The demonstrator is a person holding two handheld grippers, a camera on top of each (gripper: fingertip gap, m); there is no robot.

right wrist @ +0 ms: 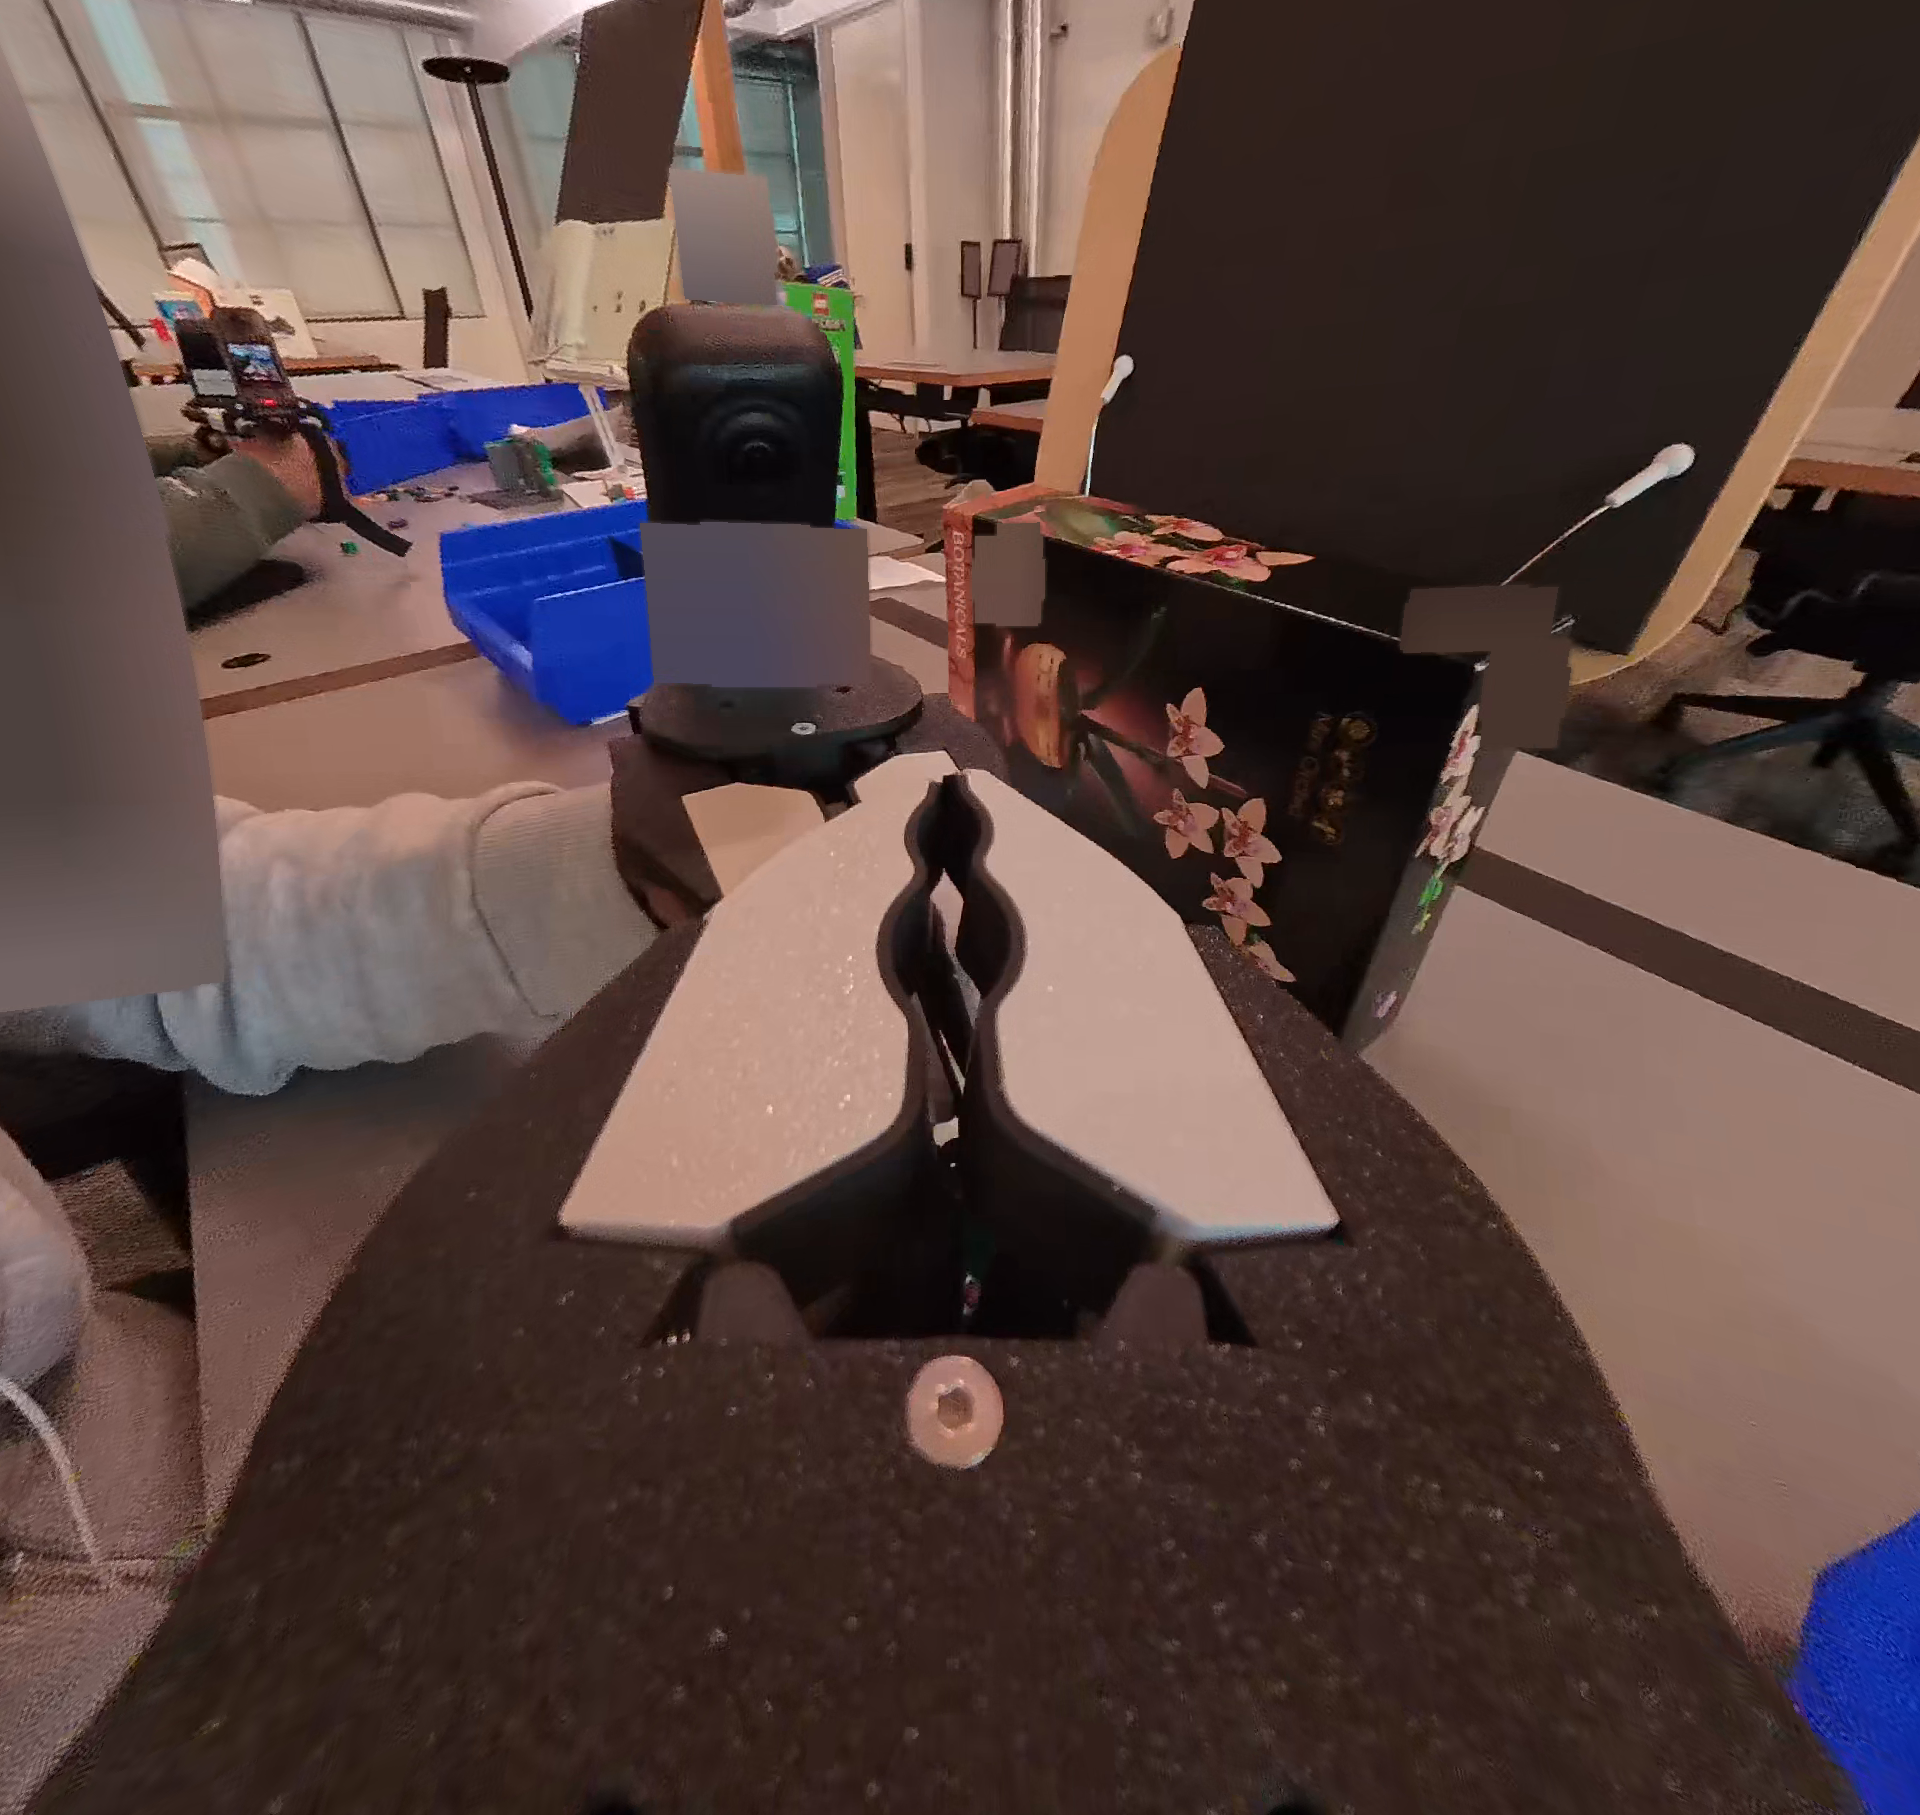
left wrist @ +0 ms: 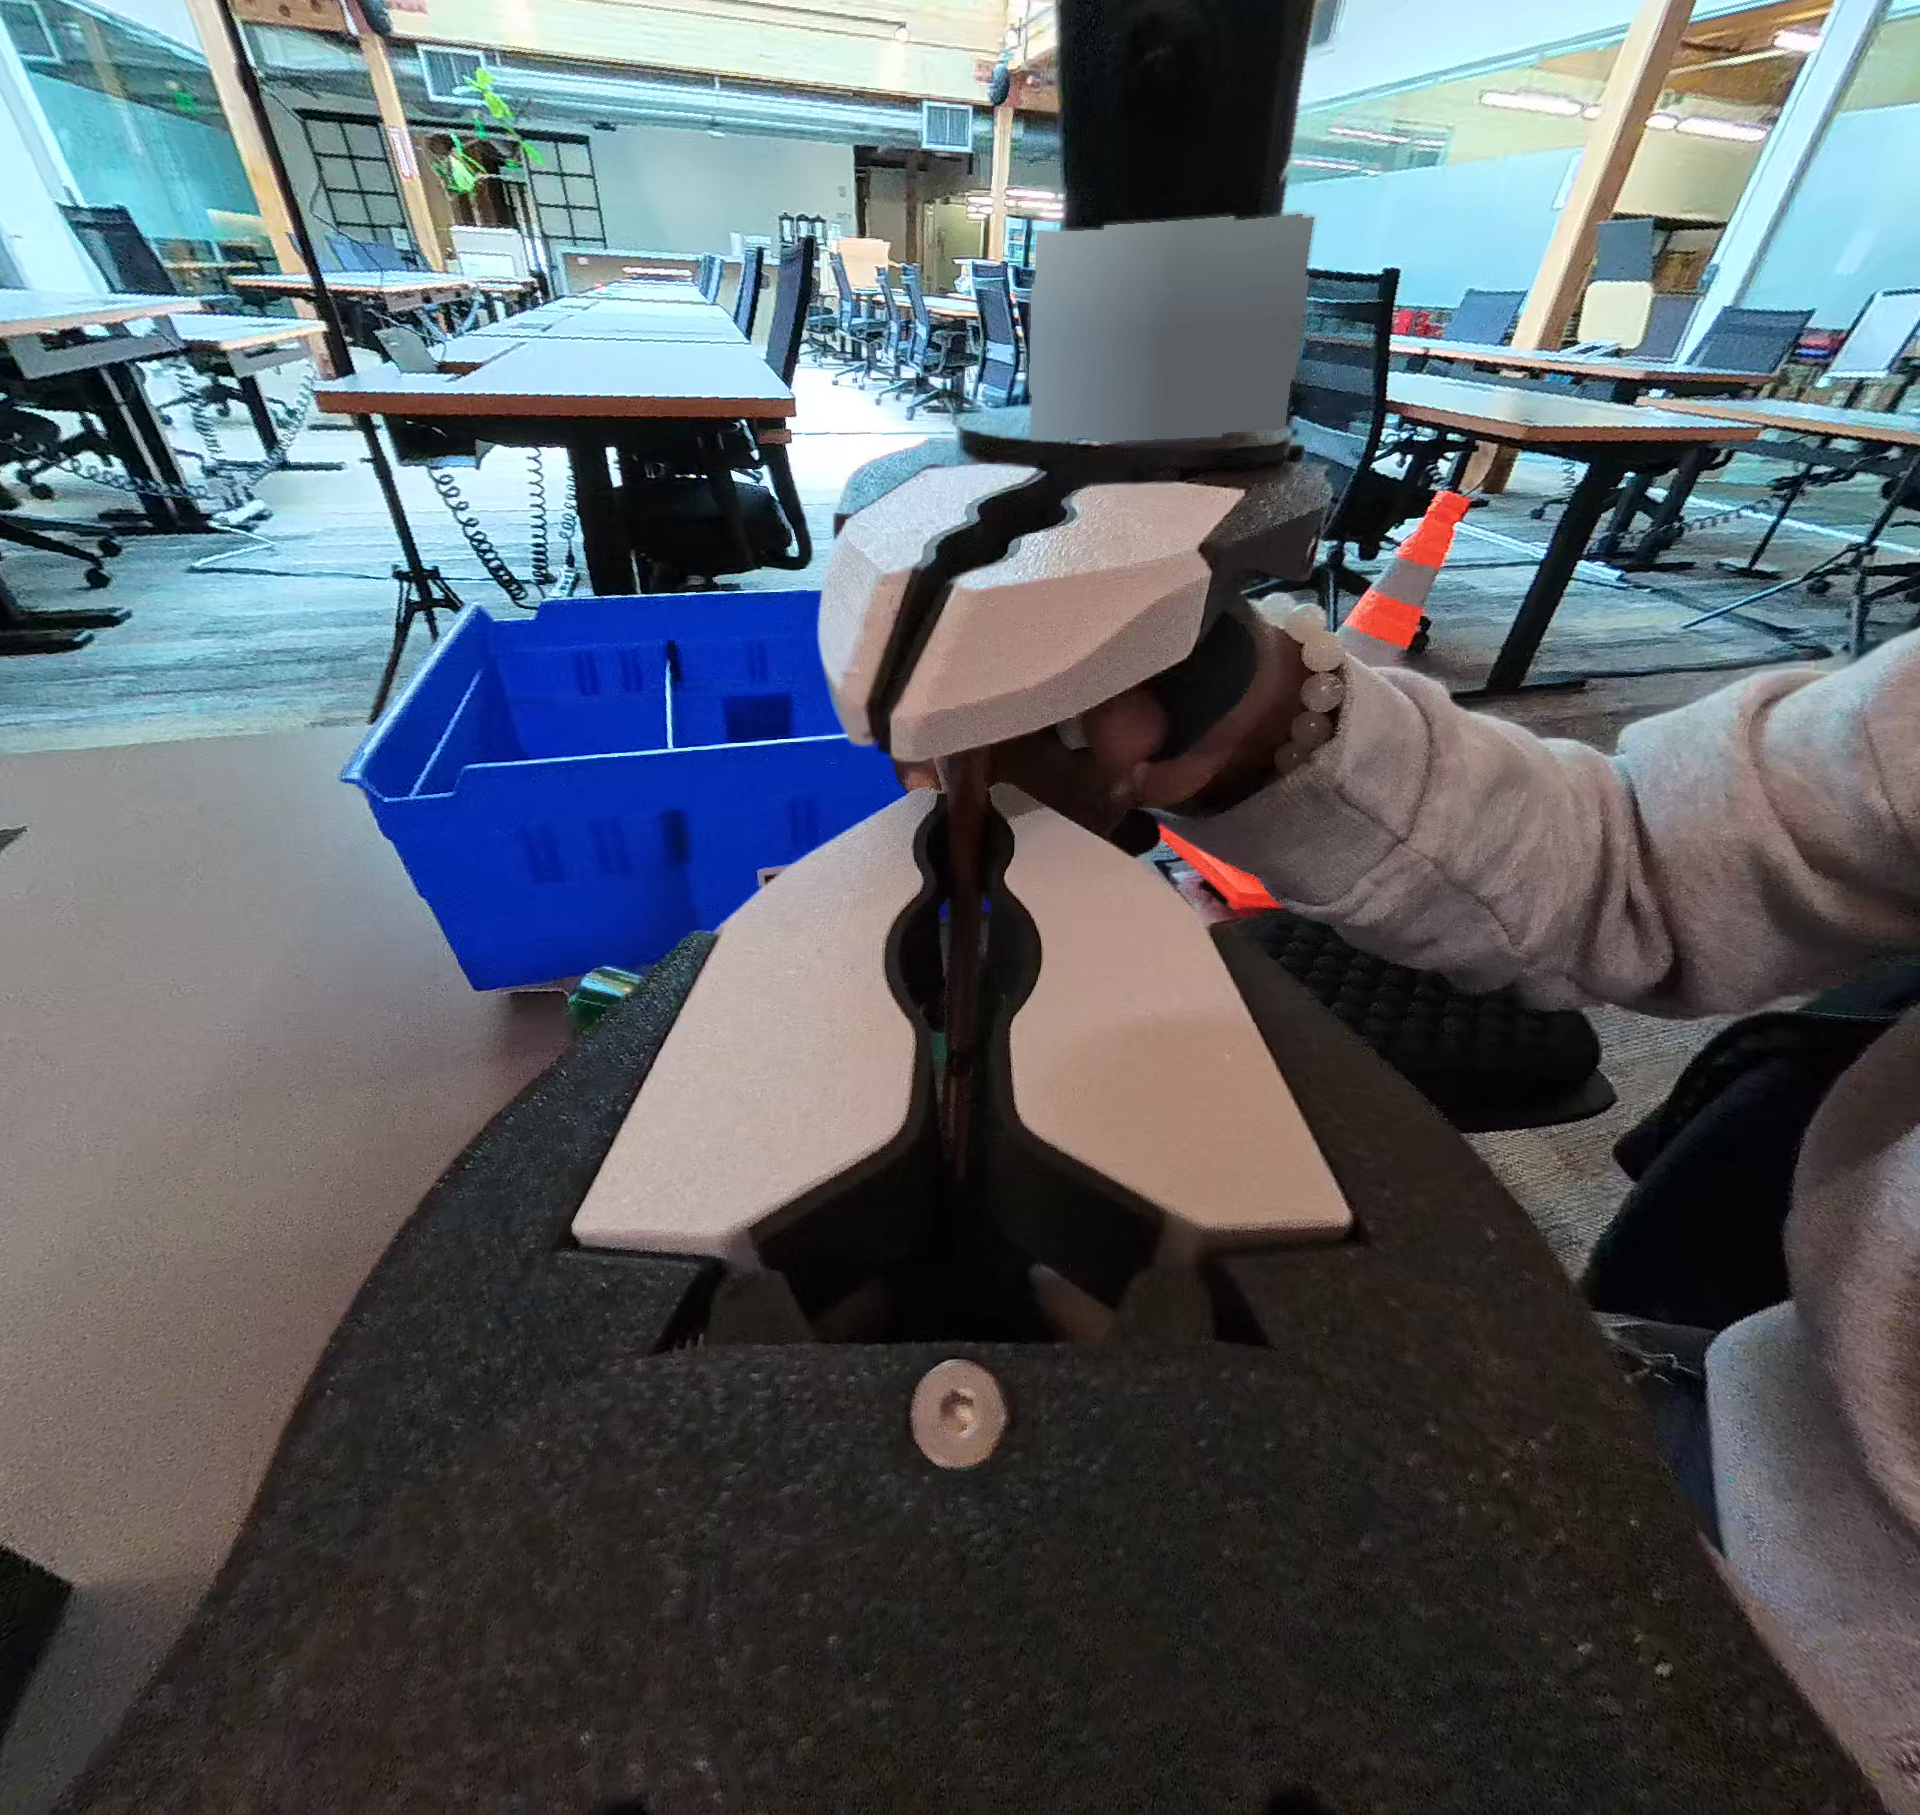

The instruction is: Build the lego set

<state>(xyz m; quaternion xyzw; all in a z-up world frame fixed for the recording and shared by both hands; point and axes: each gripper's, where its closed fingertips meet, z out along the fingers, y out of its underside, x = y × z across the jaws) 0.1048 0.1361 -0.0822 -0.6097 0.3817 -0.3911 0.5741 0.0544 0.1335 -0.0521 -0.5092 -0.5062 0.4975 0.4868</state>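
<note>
Holding a thin dark brown stem piece (left wrist: 964, 976) between both tools, I see it first in the left wrist view. My left tool (left wrist: 961, 830) is closed down on the piece, whose long axis runs straight ahead along the fingers. At its far end the right tool (left wrist: 935, 643) meets it from above and the right, closed to a narrow slit, with a hand (left wrist: 1174, 737) in a pale grey sleeve behind it. Whether that far tool truly grips the stem's tip I cannot tell.

In the right wrist view, my right tool (right wrist: 951, 799) is nearly shut, with something thin and dark in the gap; it looks like the same stem, but I cannot be sure. The left tool (right wrist: 769, 789) sits just beyond its tips.

My judgement: the coming move turns on the stem lying in line with the left tool while the right tool crosses its far end, so the right is placed to add or press a part there.

Farther off, a blue bin (left wrist: 623, 778) stands on the surface (left wrist: 208, 1038), ahead and left. A small green piece (left wrist: 603, 991) lies just in front of it. In the right view, a dark set box (right wrist: 1226, 757) with pink orchids printed on it stands ahead and right; I leave its writing unread.
</note>
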